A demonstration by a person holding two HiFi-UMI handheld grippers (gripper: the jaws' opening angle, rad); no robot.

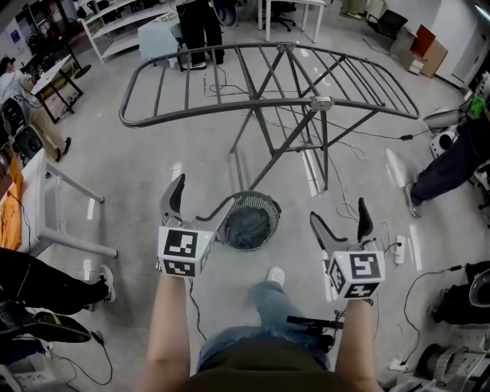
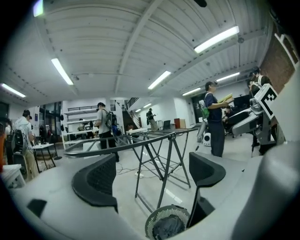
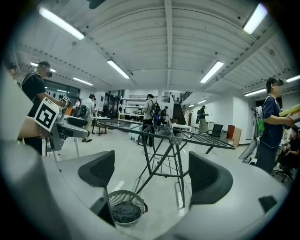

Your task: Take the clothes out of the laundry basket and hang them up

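Observation:
A round grey laundry basket [image 1: 248, 220] stands on the floor with dark clothes [image 1: 246, 227] piled inside. Just beyond it stands a grey metal drying rack [image 1: 268, 84] with bare rails. My left gripper [image 1: 197, 200] is held open left of the basket, nothing between its jaws. My right gripper [image 1: 341, 217] is open to the basket's right, also empty. The left gripper view shows the basket [image 2: 166, 225] low between the open jaws and the rack [image 2: 140, 140] behind. The right gripper view shows the basket [image 3: 125, 208] at lower left and the rack [image 3: 168, 133] ahead.
People stand around: one behind the rack [image 1: 199, 31], one at the right [image 1: 448, 164], others at the left near a white table [image 1: 42, 203]. Cables and a power strip [image 1: 398, 249] lie on the floor at right. Shelves [image 1: 115, 23] stand at the back.

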